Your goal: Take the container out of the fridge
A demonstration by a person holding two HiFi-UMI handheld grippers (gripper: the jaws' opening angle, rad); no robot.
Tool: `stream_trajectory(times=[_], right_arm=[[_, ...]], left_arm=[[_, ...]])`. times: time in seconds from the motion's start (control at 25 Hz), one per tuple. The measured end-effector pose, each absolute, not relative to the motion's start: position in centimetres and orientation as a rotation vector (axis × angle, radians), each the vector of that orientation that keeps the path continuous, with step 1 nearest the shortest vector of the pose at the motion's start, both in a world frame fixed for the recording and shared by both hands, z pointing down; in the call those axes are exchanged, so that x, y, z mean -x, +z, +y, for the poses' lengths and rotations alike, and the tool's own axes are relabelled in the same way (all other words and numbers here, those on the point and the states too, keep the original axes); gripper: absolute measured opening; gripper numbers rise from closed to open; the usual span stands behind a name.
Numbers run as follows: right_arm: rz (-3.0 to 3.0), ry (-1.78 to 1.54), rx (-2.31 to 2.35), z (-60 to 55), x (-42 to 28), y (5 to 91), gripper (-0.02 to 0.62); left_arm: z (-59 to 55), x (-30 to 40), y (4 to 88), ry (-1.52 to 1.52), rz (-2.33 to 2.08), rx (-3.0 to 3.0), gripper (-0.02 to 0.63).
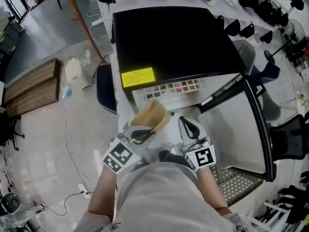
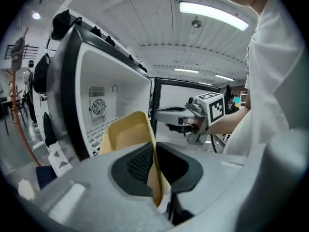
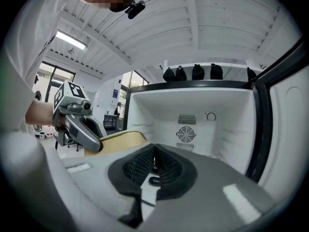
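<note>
A tan plastic container (image 1: 152,114) is out in front of the open black fridge (image 1: 174,37). My left gripper (image 1: 142,132) is shut on its rim. In the left gripper view the container's thin wall (image 2: 126,134) runs between the two dark pads of the left gripper (image 2: 155,170). My right gripper (image 1: 189,127) hovers just right of the container, shut with nothing in it. In the right gripper view the ribbed pads of the right gripper (image 3: 154,166) meet in front of the white fridge interior (image 3: 193,124). The container (image 3: 120,140) and the left gripper (image 3: 79,122) lie to their left.
The fridge door (image 1: 236,129) swings open to the right, with a wire grille (image 1: 236,182) below it. A yellow label (image 1: 137,77) is on the fridge top. A blue chair (image 1: 105,88) stands left of the fridge. Wooden boards (image 1: 31,86) lie at the far left.
</note>
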State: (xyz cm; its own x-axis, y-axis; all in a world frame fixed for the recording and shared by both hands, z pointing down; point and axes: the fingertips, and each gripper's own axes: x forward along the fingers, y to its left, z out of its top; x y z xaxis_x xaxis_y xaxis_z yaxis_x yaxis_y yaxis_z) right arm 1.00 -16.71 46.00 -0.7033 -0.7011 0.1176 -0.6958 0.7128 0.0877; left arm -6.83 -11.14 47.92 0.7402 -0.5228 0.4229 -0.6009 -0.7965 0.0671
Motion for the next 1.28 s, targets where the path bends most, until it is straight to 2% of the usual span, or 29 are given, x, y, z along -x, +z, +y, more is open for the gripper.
stream_trajectory(times=[0.4, 0.6, 0.84, 1.28], right_arm=[[-2.857, -0.090, -0.950, -16.0, 6.9, 45.8, 0.003], [-2.890, -0.108, -0.885, -15.8, 9.5, 45.2, 0.003], [-2.911, -0.091, -0.842, -15.8, 11.3, 44.2, 0.003], [-2.932, -0.096, -0.796, -16.0, 12.3, 42.7, 0.003]], left_arm=[[-6.3, 15.4, 51.2, 0.702, -0.998, -2.573, 0.032], [-6.8, 20.5, 49.2, 0.543, -1.289, -2.491, 0.032], [-7.8, 25.1, 44.7, 0.198, -1.576, -2.438, 0.032], [-9.3, 26.9, 41.6, 0.053, -1.821, -2.435, 0.032]])
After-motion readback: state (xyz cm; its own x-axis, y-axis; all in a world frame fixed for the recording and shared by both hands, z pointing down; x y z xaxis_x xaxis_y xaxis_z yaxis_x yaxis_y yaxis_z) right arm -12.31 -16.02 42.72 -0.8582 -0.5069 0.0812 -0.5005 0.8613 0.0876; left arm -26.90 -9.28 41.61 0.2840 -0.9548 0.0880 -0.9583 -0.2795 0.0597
